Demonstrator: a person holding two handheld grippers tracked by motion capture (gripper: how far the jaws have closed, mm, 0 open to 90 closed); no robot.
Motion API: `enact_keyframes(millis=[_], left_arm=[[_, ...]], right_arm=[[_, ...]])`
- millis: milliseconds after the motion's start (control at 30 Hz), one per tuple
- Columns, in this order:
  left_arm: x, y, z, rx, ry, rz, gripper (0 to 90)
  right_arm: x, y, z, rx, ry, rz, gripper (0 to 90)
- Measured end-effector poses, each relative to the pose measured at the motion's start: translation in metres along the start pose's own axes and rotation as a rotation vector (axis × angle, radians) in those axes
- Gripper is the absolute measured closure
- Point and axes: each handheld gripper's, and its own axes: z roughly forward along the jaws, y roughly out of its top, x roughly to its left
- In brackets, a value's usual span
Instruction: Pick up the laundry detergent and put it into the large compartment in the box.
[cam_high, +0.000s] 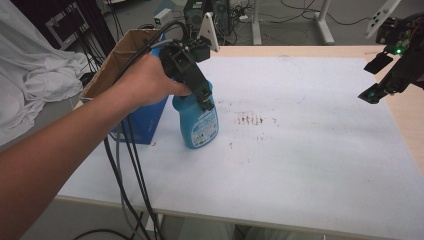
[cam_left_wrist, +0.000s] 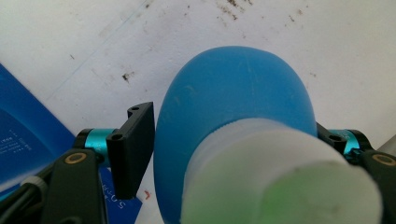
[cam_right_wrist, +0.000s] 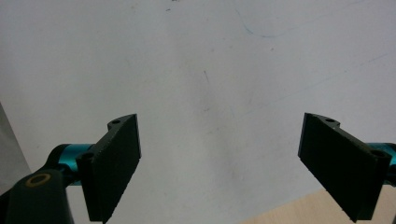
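A blue plastic bottle (cam_high: 200, 125) with a printed label stands upright on the white mat (cam_high: 310, 155), left of the middle. My left gripper (cam_high: 204, 96) comes down over its top, held by a hand. In the left gripper view the blue bottle (cam_left_wrist: 233, 88) sits between the jaws of that gripper (cam_left_wrist: 233, 133); the left pad (cam_left_wrist: 135, 149) lies against its side and the other pad is mostly hidden behind it. A blurred whitish cap (cam_left_wrist: 275, 177) is closest to the camera. My right gripper (cam_high: 375, 79) hovers at the far right, open (cam_right_wrist: 219, 163) with nothing between its pads.
An open cardboard box (cam_high: 120, 55) with a blue front stands just left of the bottle. Brown stains (cam_high: 250, 120) mark the mat right of the bottle. Black cables (cam_high: 130, 170) hang over the table's front left edge. Bare wood (cam_high: 412, 125) shows at the right.
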Motion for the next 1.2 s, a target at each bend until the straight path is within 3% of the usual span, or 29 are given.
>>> enact_keyframes(millis=[200, 433, 500, 700, 1000, 1200], left_arm=[[-0.002, 0.001, -0.001, -0.005, -0.011, 0.017, 37.3], [-0.002, 0.001, -0.002, 0.001, -0.019, 0.013, 37.7], [-0.002, 0.002, -0.008, 0.003, -0.028, 0.040, 37.7], [0.001, 0.005, -0.057, -0.026, -0.067, 0.091, 37.7], [0.014, 0.008, -0.145, -0.054, -0.016, 0.168, 37.7], [0.031, 0.003, -0.191, -0.084, -0.006, 0.176, 37.7]], right_arm=[[0.000, 0.001, 0.001, 0.002, 0.000, -0.001, 12.2], [0.001, 0.002, 0.001, 0.002, 0.000, 0.003, 12.2], [0.000, 0.001, 0.001, 0.000, 0.001, 0.000, 12.2], [-0.002, -0.002, 0.000, 0.005, -0.002, 0.006, 12.2], [-0.003, 0.000, 0.001, 0.006, 0.001, 0.014, 12.2], [-0.003, 0.002, 0.003, 0.007, 0.003, 0.012, 12.2]])
